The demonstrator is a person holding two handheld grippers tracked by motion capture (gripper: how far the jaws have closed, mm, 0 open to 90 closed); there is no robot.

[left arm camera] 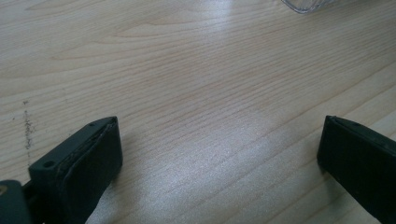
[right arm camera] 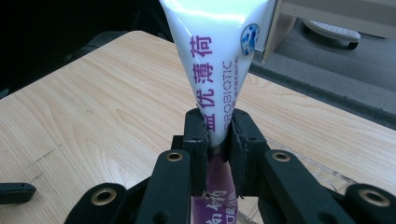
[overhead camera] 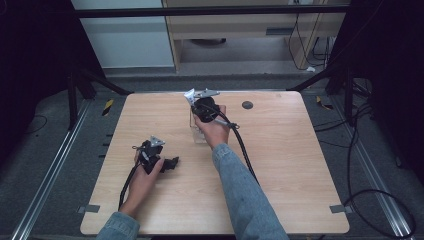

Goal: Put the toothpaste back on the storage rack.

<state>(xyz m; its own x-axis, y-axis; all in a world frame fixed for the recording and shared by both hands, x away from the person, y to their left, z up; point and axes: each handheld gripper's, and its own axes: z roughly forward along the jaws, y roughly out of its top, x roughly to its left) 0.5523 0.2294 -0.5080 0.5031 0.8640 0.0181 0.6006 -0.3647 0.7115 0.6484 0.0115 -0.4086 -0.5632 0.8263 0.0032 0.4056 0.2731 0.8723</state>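
My right gripper (right arm camera: 218, 123) is shut on a white toothpaste tube (right arm camera: 215, 60) with purple lettering. The tube stands upright, its wide flat end at the top and its purple lower part (right arm camera: 219, 196) below the jaws. In the high view the right gripper (overhead camera: 199, 111) hovers over a clear glass cup (overhead camera: 199, 131) near the table's far middle, with the tube's top (overhead camera: 190, 95) sticking up. The cup's rim (right arm camera: 317, 170) lies just beneath the jaws. My left gripper (overhead camera: 170, 162) rests low on the table's left part, open, with bare wood between its jaws (left arm camera: 219, 140).
A small dark round disc (overhead camera: 247, 105) lies on the wooden table (overhead camera: 280, 165) to the right of the cup. The cup's edge (left arm camera: 303, 4) peeks in at the top of the left gripper view. Cables trail from both grippers toward the near edge.
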